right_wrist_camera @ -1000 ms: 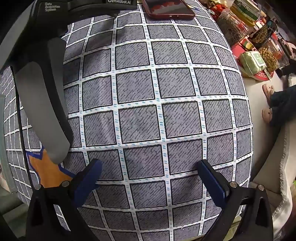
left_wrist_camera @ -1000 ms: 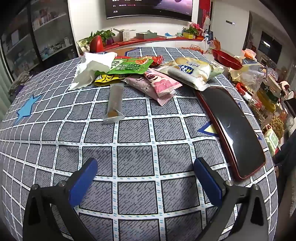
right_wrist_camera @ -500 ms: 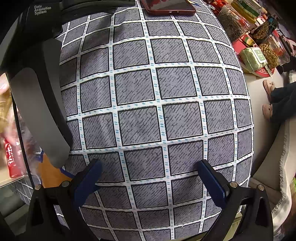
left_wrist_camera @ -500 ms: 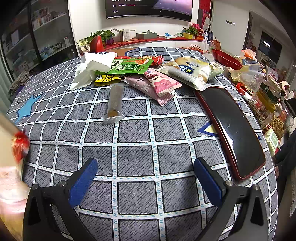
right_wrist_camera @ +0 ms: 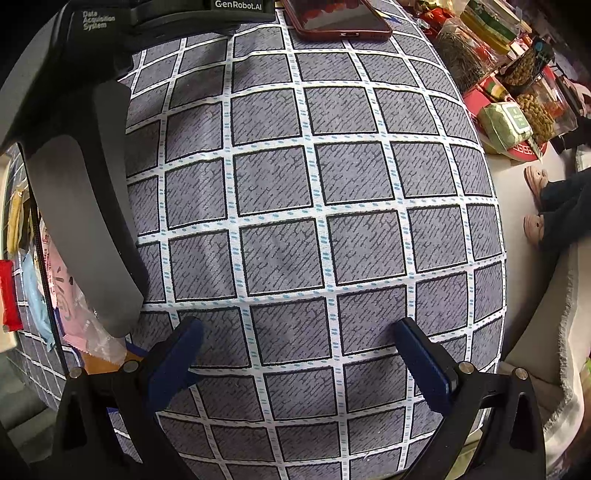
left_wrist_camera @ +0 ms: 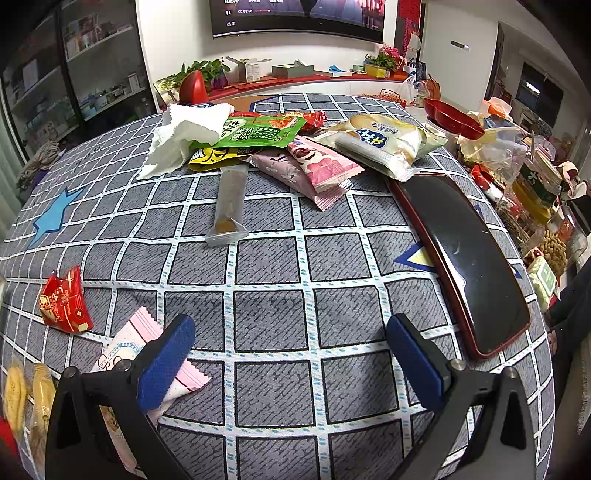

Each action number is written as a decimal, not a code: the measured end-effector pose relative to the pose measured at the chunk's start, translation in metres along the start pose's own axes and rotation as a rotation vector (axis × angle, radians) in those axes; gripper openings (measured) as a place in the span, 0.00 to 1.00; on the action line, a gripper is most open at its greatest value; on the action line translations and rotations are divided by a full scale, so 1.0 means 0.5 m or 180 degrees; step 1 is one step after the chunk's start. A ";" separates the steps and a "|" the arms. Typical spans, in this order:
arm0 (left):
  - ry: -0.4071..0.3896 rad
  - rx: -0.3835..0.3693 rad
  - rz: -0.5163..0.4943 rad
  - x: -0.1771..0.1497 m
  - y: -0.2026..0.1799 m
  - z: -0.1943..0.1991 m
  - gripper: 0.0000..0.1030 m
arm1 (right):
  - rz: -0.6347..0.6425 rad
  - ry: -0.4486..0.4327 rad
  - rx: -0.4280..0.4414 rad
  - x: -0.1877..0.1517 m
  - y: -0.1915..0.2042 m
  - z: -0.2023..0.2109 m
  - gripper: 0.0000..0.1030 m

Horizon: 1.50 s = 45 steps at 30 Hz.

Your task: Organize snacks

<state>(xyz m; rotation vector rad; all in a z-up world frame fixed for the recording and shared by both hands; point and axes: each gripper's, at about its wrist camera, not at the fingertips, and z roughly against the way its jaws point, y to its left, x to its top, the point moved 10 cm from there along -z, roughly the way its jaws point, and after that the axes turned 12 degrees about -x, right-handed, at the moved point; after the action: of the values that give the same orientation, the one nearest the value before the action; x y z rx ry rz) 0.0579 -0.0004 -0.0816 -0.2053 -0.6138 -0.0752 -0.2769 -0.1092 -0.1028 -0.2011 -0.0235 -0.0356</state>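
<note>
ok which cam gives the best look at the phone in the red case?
Left wrist. There the phone lies in full, screen up, on the checked cloth, right of the open left gripper. The right wrist view catches only its near end at the top edge, beyond the open right gripper.

The tablecloth is grey squares split by white bands with little blue dashes, plus a blue star printed on it. Snack-wise there's a green pouch, a yellow packet, pink wrappers, and a red packet. The phone is black with a red case, and both grippers have blue pads.
</note>
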 end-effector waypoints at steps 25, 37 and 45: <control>0.0000 0.0000 0.0001 0.000 0.000 0.001 1.00 | 0.0042 0.0226 0.0003 -0.025 0.005 0.026 1.00; -0.0001 0.0000 0.0000 -0.001 0.002 0.002 1.00 | -0.0087 0.0222 0.0007 -0.027 0.009 0.040 1.00; -0.0002 0.0000 0.0001 -0.001 0.002 0.003 1.00 | -0.0189 0.0286 0.0022 0.057 -0.029 0.045 1.00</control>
<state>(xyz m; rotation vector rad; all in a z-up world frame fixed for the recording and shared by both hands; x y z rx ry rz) 0.0567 0.0010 -0.0809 -0.2055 -0.6144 -0.0749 -0.2495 -0.1196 -0.0771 -0.1917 0.0599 -0.1038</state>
